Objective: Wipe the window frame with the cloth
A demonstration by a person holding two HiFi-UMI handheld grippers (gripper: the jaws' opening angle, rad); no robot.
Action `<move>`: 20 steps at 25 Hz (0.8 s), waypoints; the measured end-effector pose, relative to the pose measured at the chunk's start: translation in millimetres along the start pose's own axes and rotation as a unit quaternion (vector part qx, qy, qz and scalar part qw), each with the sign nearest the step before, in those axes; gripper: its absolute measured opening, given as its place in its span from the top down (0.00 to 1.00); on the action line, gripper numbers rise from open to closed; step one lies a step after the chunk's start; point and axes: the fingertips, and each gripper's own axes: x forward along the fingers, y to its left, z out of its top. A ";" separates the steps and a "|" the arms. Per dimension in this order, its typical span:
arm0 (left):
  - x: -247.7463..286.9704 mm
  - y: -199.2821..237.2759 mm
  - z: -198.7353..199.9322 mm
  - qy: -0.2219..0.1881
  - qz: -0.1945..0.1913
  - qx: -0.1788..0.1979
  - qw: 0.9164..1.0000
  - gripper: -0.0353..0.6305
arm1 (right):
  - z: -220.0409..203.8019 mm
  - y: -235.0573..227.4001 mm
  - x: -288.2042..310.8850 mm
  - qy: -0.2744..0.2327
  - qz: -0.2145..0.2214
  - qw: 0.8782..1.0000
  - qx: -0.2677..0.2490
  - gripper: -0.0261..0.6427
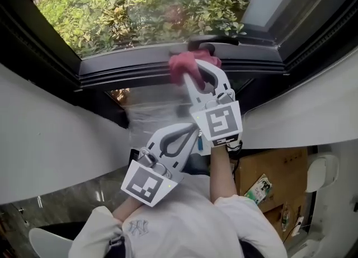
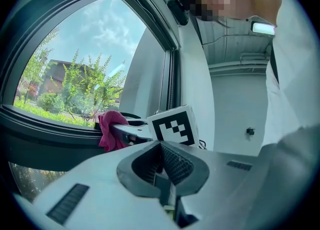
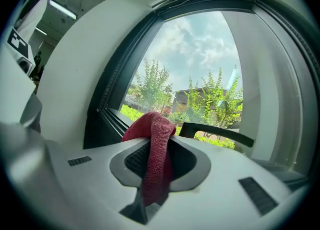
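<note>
Evidently, the wiping was under way. The red cloth (image 1: 192, 61) was clamped between the closed-down jaws of the right gripper (image 1: 193, 71). In the right gripper view a fold of it was seen bunched past the tips, with the rest trailing back through the jaws. In the head view the bunched cloth was pressed onto the dark lower rail of the window frame (image 1: 128, 73), just beside the black handle (image 1: 212, 41). The left gripper (image 1: 189, 131) was held back from the frame, near the person's body, its jaws brought together with nothing between them. No streak, damp mark or dust line could be made out on the rail, so how much had been wiped could not be read. The task was judged to be somewhere in its middle, with the rail to the left of the cloth, the stretch past the handle and the upright sides yet to be covered.
</note>
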 end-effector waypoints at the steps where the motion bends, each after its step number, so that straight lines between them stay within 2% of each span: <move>1: -3.9 -0.7 1.5 -0.005 0.001 -0.002 1.000 0.93 | 5.9 2.9 -1.1 -0.012 0.000 1.000 -0.003 0.86; 4: -20.6 3.4 3.0 -0.012 0.010 -0.004 1.000 0.93 | 22.8 17.9 1.3 -0.053 0.003 0.999 0.000 0.86; 9: -64.3 23.6 1.7 -0.020 0.072 -0.001 0.997 0.93 | 33.6 74.9 22.6 -0.052 0.047 0.998 -0.008 0.86; 12: -97.1 38.0 3.4 -0.023 0.127 0.001 0.992 0.93 | 49.9 119.4 39.1 -0.069 0.095 0.993 -0.009 0.86; 16: -136.5 51.9 3.7 -0.012 0.175 0.013 0.984 0.93 | 65.8 168.2 52.9 -0.082 0.132 0.988 -0.014 0.86; 20: -170.8 70.7 1.1 0.005 0.240 0.031 0.970 0.93 | 73.8 213.4 71.3 -0.085 0.168 0.982 -0.013 0.86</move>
